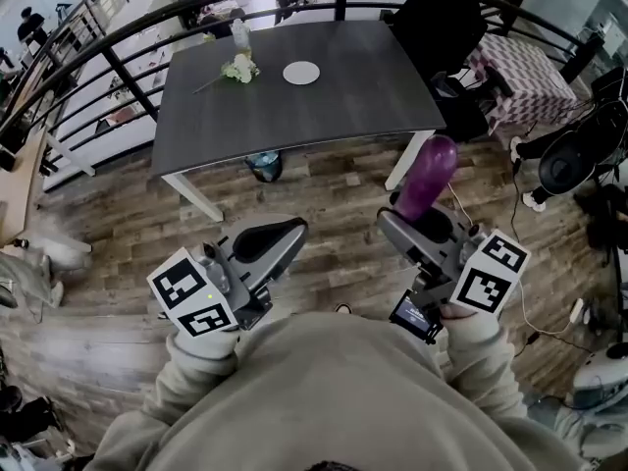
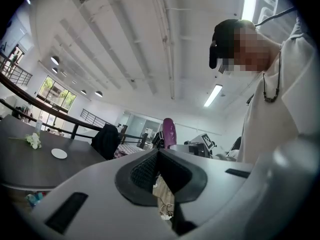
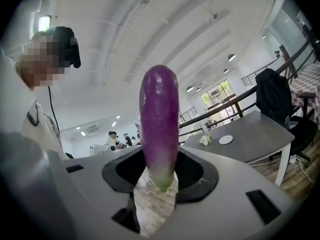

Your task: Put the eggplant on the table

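Note:
A purple eggplant (image 1: 429,173) with a pale green end stands upright in my right gripper (image 1: 412,226), which is shut on its lower end. In the right gripper view the eggplant (image 3: 159,124) fills the middle, with both pads (image 3: 192,171) pressed against its sides. My left gripper (image 1: 280,235) is level beside it, shut and holding nothing. In the left gripper view its jaws (image 2: 159,171) meet, and the eggplant (image 2: 169,132) shows beyond them. The dark grey table (image 1: 294,116) lies ahead, past a strip of wooden floor, and both grippers are short of its near edge.
On the table's far part are a white plate (image 1: 301,73), a small bunch of flowers (image 1: 238,69) and a bottle (image 1: 239,35). A black chair draped with a jacket (image 1: 442,18) stands at its right end. A small bin (image 1: 263,166) sits underneath. A black railing (image 1: 118,42) curves behind.

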`<state>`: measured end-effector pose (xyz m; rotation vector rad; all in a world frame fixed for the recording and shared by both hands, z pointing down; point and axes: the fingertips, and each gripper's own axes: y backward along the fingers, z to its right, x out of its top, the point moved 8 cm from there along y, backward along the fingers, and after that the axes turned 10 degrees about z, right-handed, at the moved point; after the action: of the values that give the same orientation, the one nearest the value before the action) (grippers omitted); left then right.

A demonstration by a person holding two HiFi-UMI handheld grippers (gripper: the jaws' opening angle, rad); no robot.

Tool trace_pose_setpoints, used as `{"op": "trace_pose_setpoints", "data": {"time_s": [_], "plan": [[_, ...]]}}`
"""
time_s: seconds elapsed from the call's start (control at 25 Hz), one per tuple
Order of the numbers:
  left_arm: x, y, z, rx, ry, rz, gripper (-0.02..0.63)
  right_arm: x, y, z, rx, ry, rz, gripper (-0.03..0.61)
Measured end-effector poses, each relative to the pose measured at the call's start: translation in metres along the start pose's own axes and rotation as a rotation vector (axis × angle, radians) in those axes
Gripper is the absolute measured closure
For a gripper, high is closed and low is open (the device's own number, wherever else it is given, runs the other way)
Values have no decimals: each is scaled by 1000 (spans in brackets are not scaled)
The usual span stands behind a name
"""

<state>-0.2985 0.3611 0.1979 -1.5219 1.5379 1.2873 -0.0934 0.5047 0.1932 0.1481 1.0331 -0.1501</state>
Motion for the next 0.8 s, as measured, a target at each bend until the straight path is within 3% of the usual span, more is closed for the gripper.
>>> {"op": "trace_pose_setpoints", "data": {"time_s": [0.52,0.8], "plan": [[-15,-30,14,-15,5,-32,609,0,28,21,-19,-44,6,402],[-37,-64,26,-16,-2,-62,609,3,61,56,-14,-69,27,402]]}}
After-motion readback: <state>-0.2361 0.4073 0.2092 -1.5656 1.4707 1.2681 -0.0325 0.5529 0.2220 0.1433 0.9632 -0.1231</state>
